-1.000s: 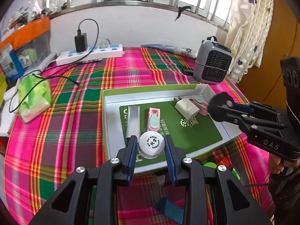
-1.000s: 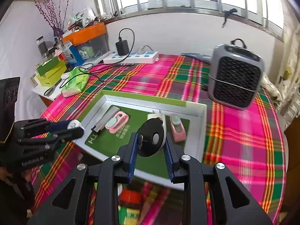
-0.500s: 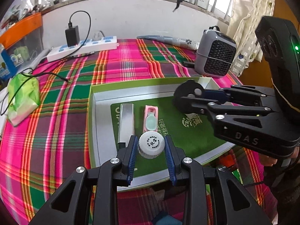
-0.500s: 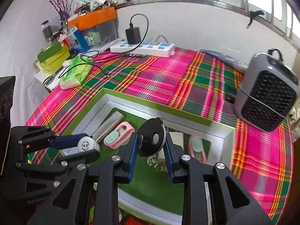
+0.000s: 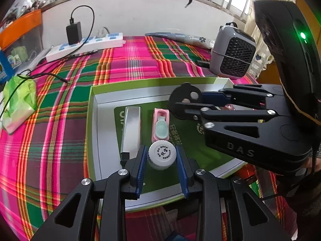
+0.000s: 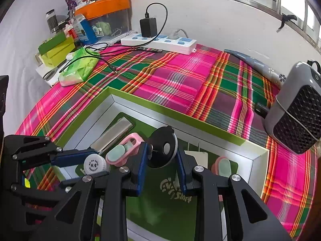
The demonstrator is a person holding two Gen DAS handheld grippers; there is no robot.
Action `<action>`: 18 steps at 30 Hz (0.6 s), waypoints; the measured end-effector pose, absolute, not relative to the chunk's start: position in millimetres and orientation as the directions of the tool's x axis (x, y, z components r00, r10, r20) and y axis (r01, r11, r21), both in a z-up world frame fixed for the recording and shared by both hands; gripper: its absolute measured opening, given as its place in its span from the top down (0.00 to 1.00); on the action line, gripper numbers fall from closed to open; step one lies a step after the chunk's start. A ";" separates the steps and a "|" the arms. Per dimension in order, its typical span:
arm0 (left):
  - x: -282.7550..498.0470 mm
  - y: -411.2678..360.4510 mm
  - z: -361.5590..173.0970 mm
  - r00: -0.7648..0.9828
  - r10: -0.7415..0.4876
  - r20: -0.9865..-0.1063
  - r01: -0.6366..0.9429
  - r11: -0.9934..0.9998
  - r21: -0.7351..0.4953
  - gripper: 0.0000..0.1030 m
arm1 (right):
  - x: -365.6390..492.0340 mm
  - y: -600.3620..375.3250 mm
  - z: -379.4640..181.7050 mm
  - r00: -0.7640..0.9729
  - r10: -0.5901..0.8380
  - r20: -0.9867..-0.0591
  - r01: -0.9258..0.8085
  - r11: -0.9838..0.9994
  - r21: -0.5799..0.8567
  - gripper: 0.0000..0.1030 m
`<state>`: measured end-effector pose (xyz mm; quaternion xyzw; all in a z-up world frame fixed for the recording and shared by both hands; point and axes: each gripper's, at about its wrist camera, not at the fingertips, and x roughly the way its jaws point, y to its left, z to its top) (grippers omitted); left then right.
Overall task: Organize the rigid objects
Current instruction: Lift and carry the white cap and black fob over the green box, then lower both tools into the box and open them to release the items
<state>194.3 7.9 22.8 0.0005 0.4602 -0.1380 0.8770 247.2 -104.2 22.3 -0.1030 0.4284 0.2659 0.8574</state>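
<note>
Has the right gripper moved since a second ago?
Yes. In the left wrist view the right gripper has swung leftward over the green tray, now covering the white plug and reaching toward the pink case.

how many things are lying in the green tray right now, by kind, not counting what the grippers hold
pink cases: 2 (second one)
silver bar: 1
white plug: 1
total: 4 lying in the green tray

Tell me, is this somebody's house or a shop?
Probably a room in a home: a table under a bright plaid tablecloth, a power strip with a charger plugged in by the barred window, and a small grey heater.
</note>
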 end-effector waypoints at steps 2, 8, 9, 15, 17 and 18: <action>194.2 5.8 21.8 0.536 -0.244 -0.808 0.250 0.960 -0.125 0.73 | 248.6 -101.6 20.8 0.492 0.361 -0.792 -0.547 0.836 0.041 0.72; 195.6 3.5 17.6 0.531 -0.237 -0.814 0.249 0.961 -0.117 0.73 | 252.5 -98.5 16.6 0.482 0.359 -0.799 -0.552 0.833 0.041 0.72; 195.5 3.3 17.5 0.529 -0.240 -0.814 0.250 0.961 -0.120 0.73 | 253.2 -98.3 16.0 0.479 0.360 -0.800 -0.552 0.833 0.044 0.72; 196.6 2.6 15.5 0.527 -0.242 -0.815 0.253 0.960 -0.121 0.73 | 254.9 -97.4 12.5 0.470 0.368 -0.802 -0.556 0.829 0.054 0.72; 197.9 2.5 14.4 0.525 -0.247 -0.815 0.255 0.959 -0.126 0.73 | 255.0 -96.9 12.3 0.471 0.366 -0.803 -0.557 0.829 0.051 0.72; 198.3 2.6 14.2 0.525 -0.246 -0.815 0.254 0.959 -0.126 0.73 | 255.1 -97.0 12.2 0.472 0.365 -0.803 -0.558 0.828 0.048 0.72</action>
